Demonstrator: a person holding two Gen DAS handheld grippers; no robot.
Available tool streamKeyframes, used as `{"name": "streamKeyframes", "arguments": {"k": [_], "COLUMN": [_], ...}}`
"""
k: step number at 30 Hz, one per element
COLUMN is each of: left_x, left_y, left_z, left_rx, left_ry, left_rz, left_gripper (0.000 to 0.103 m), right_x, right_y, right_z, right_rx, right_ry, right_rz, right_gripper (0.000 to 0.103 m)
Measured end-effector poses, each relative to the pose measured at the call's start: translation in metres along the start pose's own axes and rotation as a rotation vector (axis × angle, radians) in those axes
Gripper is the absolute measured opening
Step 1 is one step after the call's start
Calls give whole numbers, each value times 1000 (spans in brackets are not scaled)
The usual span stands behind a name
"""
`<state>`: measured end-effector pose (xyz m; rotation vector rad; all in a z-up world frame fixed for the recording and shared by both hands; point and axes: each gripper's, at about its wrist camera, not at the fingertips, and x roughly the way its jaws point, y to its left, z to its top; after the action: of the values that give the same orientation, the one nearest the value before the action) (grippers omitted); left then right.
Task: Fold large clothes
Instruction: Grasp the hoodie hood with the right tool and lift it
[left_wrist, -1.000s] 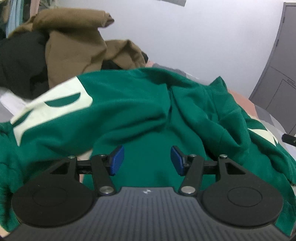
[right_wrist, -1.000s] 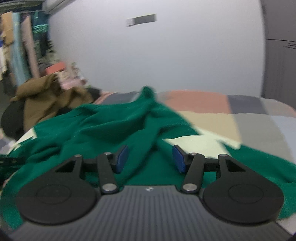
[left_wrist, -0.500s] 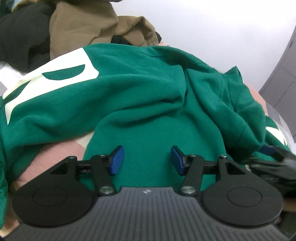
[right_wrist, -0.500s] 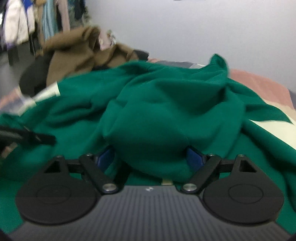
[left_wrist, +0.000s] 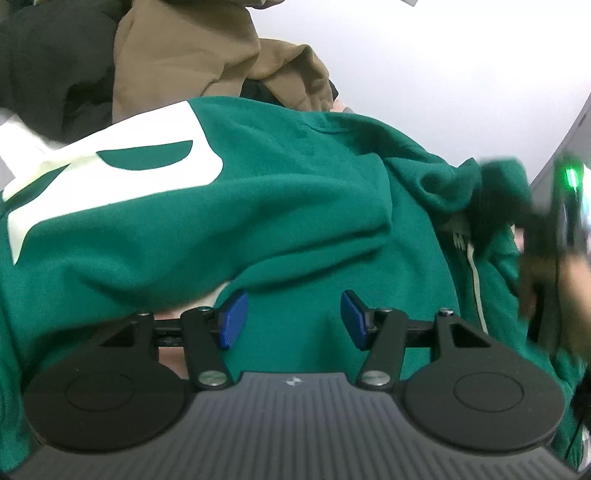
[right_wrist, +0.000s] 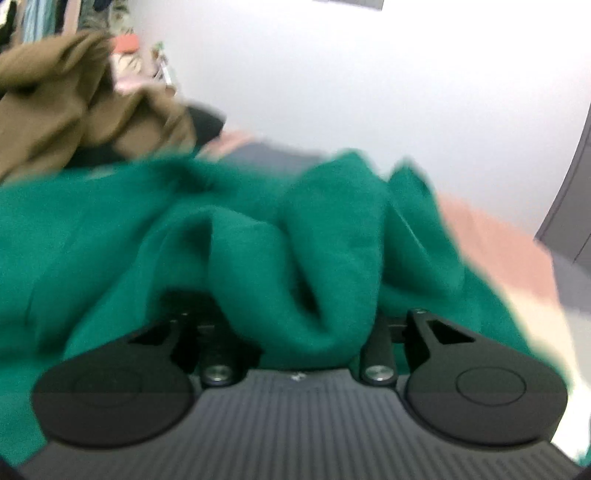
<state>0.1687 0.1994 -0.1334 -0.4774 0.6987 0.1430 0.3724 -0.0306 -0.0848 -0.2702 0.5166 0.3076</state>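
A large green sweatshirt with a pale printed letter lies rumpled on the bed. My left gripper hovers just over its near part, open, with only flat cloth under its blue pads. In the right wrist view a thick fold of the sweatshirt is bunched between the jaws of my right gripper, which are closing on it; the cloth hides the pads. That right gripper also shows blurred at the right edge of the left wrist view, with cloth lifted by it.
A brown garment and a black one are heaped behind the sweatshirt on the left. A white wall stands behind. Pink and grey bedspread shows to the right, with a grey door beyond.
My right gripper swept left into the sweatshirt, spread wide around a fold, then drew in on it. My left gripper eased forward and lower, still open.
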Motion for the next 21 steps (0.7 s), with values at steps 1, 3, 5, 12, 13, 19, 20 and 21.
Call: {"name": "streamKeyframes", "arguments": {"k": [1,3,5,12,13,19,20,21], "left_x": [2,8,13,31,34,46,48,47], "left_y": [2,6,9,15,17,21,21,21], "left_z": [2,5,7,5,6,4,4,4], "left_rx": [-2,-3,-1,-18,-28,-54,-54,-58], "left_ry": [-6,-16,-18,-19,-22,-44,-46,-51], "left_rz": [-10,-30,-47,-108,-118,-150,-151,-154], "left_gripper": [61,61,61,61,61,61,61,61], "right_x": [9,24,37,76,85,151,160,165], "right_y": [-4,-9,-13,-15,-15,-8,-7,-6], "right_z": [18,52,86,188,194,177,171,163], "right_rx": [1,18,31,18,21,60,71,82], "right_ry": [-9,-20,-65,-301,-310,-238,-226,-213], "right_rz": [-19,-55,-90,-195,-199,-205,-200,-190], "right_gripper": [27,26,26,26,26,30,33,41]}}
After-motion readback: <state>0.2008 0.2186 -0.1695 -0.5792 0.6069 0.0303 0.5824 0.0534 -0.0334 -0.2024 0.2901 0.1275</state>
